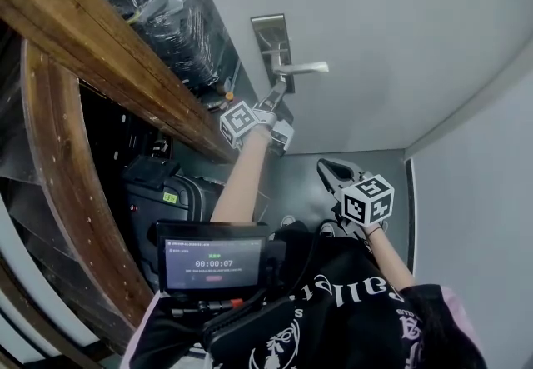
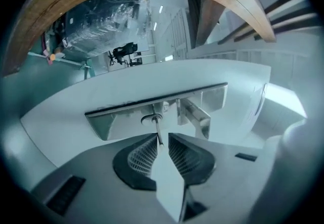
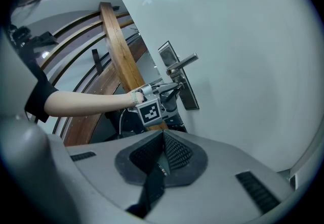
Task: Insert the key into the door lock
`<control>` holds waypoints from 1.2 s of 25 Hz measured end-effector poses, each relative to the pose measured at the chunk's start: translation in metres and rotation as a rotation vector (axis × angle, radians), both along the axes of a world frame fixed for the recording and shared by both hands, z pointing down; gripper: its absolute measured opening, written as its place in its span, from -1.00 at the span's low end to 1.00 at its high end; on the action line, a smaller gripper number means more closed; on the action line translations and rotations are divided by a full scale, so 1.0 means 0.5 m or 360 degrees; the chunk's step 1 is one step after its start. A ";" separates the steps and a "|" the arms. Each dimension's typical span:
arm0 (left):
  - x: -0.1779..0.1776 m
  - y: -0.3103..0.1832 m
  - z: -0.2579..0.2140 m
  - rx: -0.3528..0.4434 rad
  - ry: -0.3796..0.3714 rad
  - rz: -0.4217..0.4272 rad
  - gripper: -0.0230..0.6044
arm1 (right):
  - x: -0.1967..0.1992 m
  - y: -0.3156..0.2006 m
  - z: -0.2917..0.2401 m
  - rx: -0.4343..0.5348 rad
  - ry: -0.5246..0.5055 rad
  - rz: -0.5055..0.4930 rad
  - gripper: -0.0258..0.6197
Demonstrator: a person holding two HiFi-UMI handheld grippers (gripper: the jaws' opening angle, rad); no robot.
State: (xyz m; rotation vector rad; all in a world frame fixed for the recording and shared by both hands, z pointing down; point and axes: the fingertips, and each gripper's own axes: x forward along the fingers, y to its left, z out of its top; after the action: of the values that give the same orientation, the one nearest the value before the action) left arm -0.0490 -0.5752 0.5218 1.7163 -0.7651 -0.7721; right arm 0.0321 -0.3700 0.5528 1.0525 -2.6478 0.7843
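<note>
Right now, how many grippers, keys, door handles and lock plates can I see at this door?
Grippers: 2, the left gripper and the right gripper
Key: 1
Handle: 1
Lock plate: 1
Total: 5

My left tool and right tool: grey bodies, black ribbed pads, each with a white cube bearing black square markers. I wear a black short-sleeved shirt with white gothic lettering, pale pink trim at the sides. Black chest screen shows a timer reading 00:00:07.
</note>
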 end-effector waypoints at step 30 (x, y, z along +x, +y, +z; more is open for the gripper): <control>0.036 0.575 -0.071 0.0626 -0.1552 -0.0022 -0.91 | -0.016 0.210 -0.082 0.0121 -0.0292 -0.0287 -0.86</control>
State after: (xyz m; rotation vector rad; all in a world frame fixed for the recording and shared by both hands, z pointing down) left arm -0.0310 -0.2875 0.4861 2.4669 -1.3247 -0.0249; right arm 0.0239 -0.2649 0.5119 0.7769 -2.8976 0.7816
